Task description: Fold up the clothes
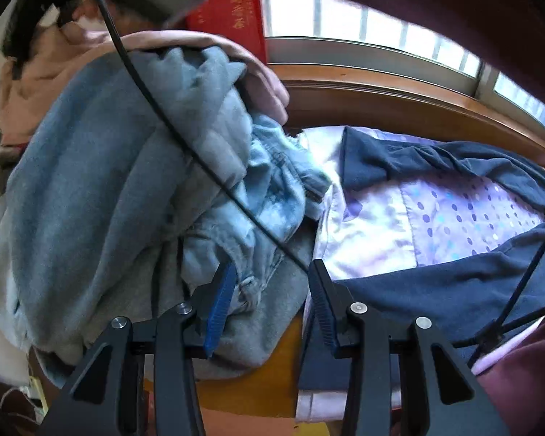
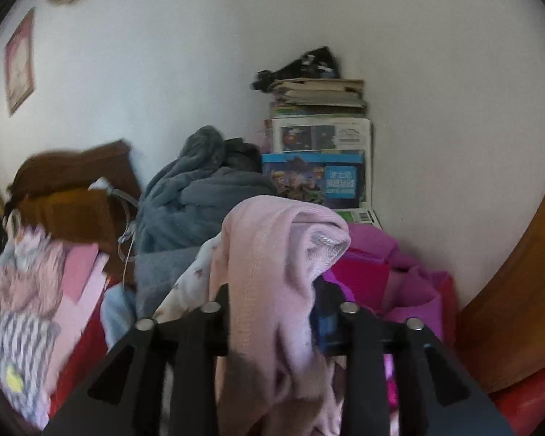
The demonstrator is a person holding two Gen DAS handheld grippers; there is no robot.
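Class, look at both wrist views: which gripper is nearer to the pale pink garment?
Right. The pale pink garment lies draped between the fingers of the right gripper. The left gripper hangs over a pile of denim and grey clothes, with nothing between its fingers.

The left gripper (image 1: 270,290) is matte black, with two pairs of angular arms, each arm carrying a round silver screw (image 1: 358,307) near its joint. One finger bears a ribbed blue pad (image 1: 219,309), the other a ribbed black pad (image 1: 323,309). Thin black cables (image 1: 185,145) run across the view. A dark maroon sleeve (image 1: 527,374) shows at the lower right. The right gripper (image 2: 272,301) has the same black arms and silver screws, with a blue pad (image 2: 325,327) partly visible.
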